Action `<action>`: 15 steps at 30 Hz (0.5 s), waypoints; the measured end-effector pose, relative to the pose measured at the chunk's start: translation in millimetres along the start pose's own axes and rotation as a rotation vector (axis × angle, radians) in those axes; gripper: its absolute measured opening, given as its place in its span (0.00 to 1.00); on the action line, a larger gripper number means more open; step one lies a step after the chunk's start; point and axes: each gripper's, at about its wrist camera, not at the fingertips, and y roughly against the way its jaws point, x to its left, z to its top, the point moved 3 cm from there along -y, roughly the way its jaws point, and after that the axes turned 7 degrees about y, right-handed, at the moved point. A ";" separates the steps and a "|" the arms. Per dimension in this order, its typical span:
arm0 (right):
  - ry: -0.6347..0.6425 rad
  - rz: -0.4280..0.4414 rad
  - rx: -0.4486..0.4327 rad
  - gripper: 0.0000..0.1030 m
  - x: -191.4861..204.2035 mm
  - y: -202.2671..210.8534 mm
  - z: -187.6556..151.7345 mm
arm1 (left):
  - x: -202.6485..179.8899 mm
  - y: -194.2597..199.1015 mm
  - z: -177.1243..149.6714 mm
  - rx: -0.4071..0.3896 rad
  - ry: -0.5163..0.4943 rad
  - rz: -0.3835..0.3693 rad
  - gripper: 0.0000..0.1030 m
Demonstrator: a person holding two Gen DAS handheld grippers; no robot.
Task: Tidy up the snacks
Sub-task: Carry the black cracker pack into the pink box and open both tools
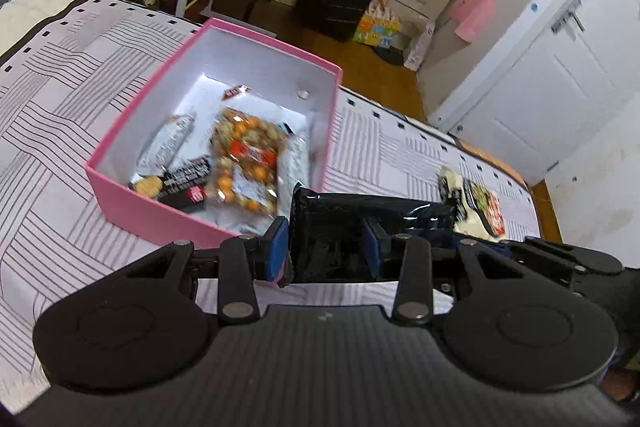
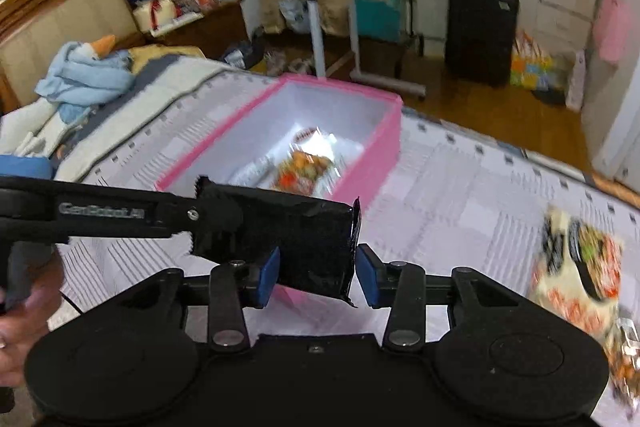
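Tongs first: L gripper [image 1: 324, 247] has its blue pads pressed on a black snack packet [image 1: 328, 227], jaws narrow, held in the air just short of the pink box's near wall. R gripper [image 2: 318, 273] brackets the same packet's other end. Its one pad touches the wrapper and the other sits right at the crimped edge (can't tell if it's actually clamping).

Striped bedspread [image 1: 60, 107] lies under everything. Pink box [image 1: 132, 203] sits open on it w/ several snacks inside: an orange-and-tan nut bag [image 1: 248, 155] in the middle, a dark bar [image 1: 184, 183] beside it, others blurred. Loose packets [image 2: 576, 267] lie on the bed, well apart from the box, off to the R.
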 end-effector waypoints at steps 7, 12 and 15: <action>0.055 0.106 -0.012 0.44 12.5 -51.8 28.7 | 56.9 -25.5 39.1 -0.032 0.100 0.029 0.37; 0.046 0.149 0.038 0.44 17.1 -91.0 31.3 | 69.7 -52.7 46.8 -0.024 0.045 0.150 0.37; 0.090 0.112 0.053 0.44 25.6 -104.1 26.4 | 72.5 -67.6 45.1 0.007 0.033 0.175 0.37</action>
